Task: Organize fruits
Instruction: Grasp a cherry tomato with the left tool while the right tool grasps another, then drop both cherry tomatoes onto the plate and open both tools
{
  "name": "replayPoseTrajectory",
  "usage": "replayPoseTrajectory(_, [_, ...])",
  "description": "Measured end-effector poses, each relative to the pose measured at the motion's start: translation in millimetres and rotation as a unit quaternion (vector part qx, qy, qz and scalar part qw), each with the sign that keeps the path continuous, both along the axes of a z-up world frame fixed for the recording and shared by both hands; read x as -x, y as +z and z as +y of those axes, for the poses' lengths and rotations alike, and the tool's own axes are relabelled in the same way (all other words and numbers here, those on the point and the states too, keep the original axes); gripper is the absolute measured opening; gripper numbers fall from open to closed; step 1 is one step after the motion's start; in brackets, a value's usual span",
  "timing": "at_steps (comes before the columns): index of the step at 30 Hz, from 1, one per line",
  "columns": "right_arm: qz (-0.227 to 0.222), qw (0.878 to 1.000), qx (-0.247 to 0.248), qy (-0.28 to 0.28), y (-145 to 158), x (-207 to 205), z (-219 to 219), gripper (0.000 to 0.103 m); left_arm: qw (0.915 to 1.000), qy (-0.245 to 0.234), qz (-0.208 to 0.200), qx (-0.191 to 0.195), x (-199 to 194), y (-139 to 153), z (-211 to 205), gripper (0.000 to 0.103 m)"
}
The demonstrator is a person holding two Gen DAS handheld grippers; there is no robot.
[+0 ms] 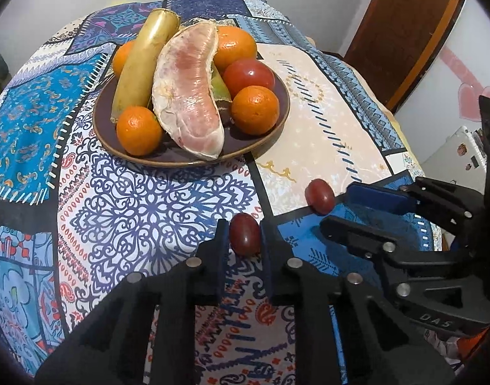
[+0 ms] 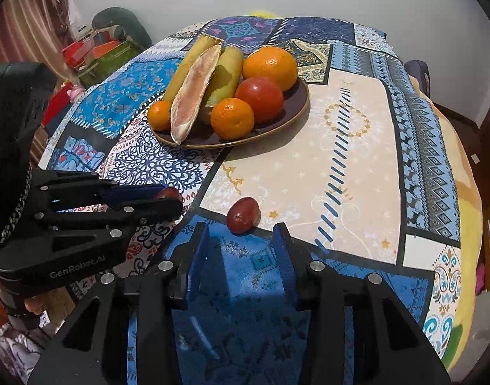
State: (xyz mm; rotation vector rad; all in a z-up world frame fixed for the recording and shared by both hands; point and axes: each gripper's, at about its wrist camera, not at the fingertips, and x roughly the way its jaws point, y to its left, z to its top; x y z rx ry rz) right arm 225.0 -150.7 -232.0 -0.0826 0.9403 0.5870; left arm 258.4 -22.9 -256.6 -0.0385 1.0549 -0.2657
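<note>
Two dark-red oval fruits [image 1: 244, 238] [image 2: 242, 215] lie near the fruit-laden plate [image 1: 274, 134].

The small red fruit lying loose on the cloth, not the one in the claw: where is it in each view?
Left wrist view: small red fruit, right of centre, at the right claw's tips.
Right wrist view: lower centre, just beyond the right claw.
Shared landmark: the brown plate of fruit behind it.
</note>
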Motion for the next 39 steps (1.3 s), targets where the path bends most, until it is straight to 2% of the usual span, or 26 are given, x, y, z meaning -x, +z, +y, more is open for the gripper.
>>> replayPoseTrajectory(5, [0.005,1.000,0.005,0.005,-7,-8,10,0.022,1.0000,0.002,-0.004,0.000,1,1,3,0.018])
replayPoseTrajectory(8, [0.008,1.000,0.002,-0.003,-11,-12,11,0.018,0.9999,0.008,-0.009,-0.002,2,4,9,0.018])
replayPoseTrajectory(17, [-0.004,1.000,-0.008,-0.007,1,-9,6,0.017,0.9987,0.037,-0.034,-0.008,3,25,34,0.018])
replayPoseTrajectory(27, [-0.040,0.999,-0.024,-0.016,30,-22,5,0.018,0.9942,0.068,-0.079,-0.023,-12,59,66,0.018])
replayPoseTrajectory(32, [-0.058,0.998,-0.029,-0.022,42,-33,5,0.018,0.9916,0.084,-0.095,-0.025,-26,66,81,0.018])
replayPoseTrajectory(39, [-0.075,0.996,-0.023,-0.033,47,-56,4,0.018,0.9909,0.093,-0.094,-0.024,-53,59,91,0.018])
